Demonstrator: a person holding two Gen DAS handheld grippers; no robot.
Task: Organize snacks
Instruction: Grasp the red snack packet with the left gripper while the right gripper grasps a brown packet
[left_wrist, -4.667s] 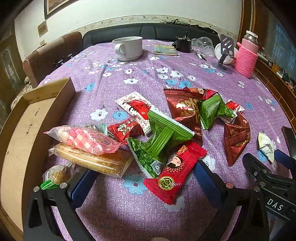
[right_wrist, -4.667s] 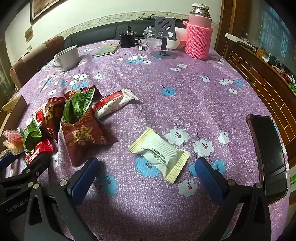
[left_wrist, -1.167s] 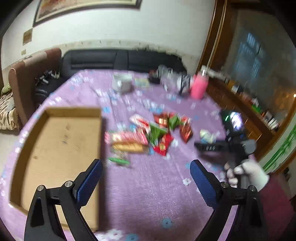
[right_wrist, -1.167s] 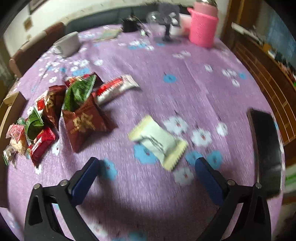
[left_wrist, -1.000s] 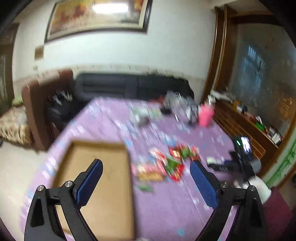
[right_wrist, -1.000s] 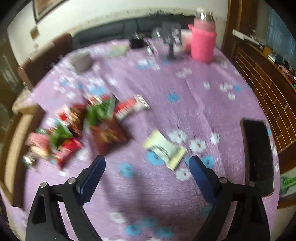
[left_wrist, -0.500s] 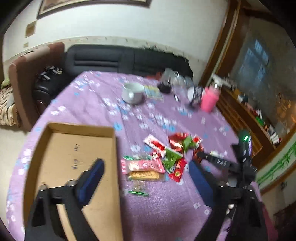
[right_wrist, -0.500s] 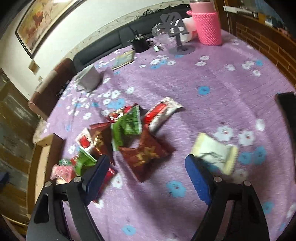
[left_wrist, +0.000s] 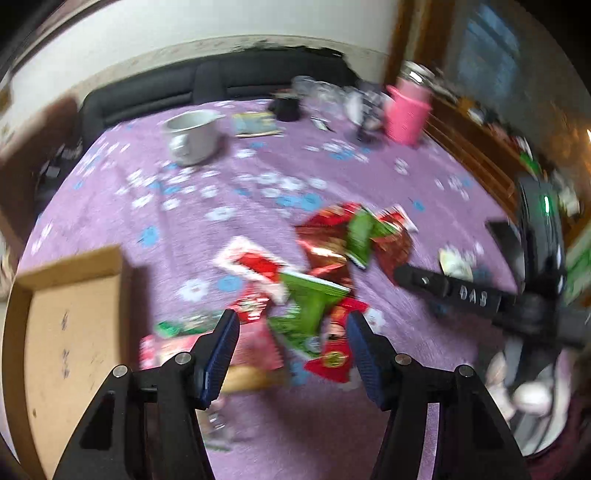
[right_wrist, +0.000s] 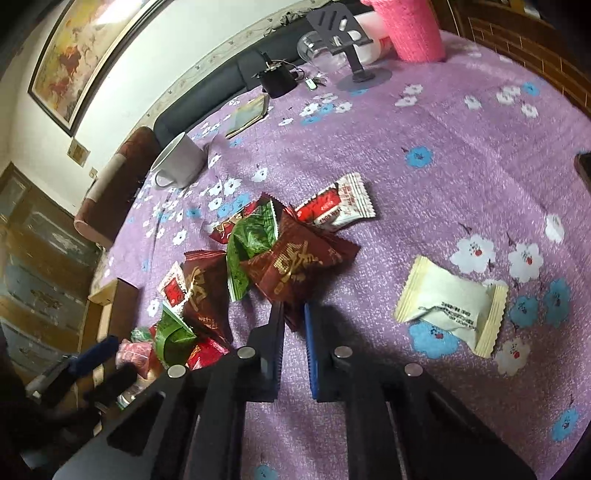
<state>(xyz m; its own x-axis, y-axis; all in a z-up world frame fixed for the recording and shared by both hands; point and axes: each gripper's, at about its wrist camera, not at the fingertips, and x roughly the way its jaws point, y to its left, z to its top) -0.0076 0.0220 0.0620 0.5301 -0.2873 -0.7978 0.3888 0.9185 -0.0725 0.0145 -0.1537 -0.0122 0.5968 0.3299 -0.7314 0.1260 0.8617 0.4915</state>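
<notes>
Landmark: cardboard box, open-topped, at the left edge of the purple floral tablecloth.

- Snack pile: red, green and dark red packets, just right of the box.
- Cream packet: alone, well right of the box, beyond the pile.
- Left gripper: jaws closing above the pile's near packets; whether the pads touch one cannot be told.
- Right gripper: jaws clamped on the edge of a dark red packet.
- White mug: beyond the box, well apart.
</notes>
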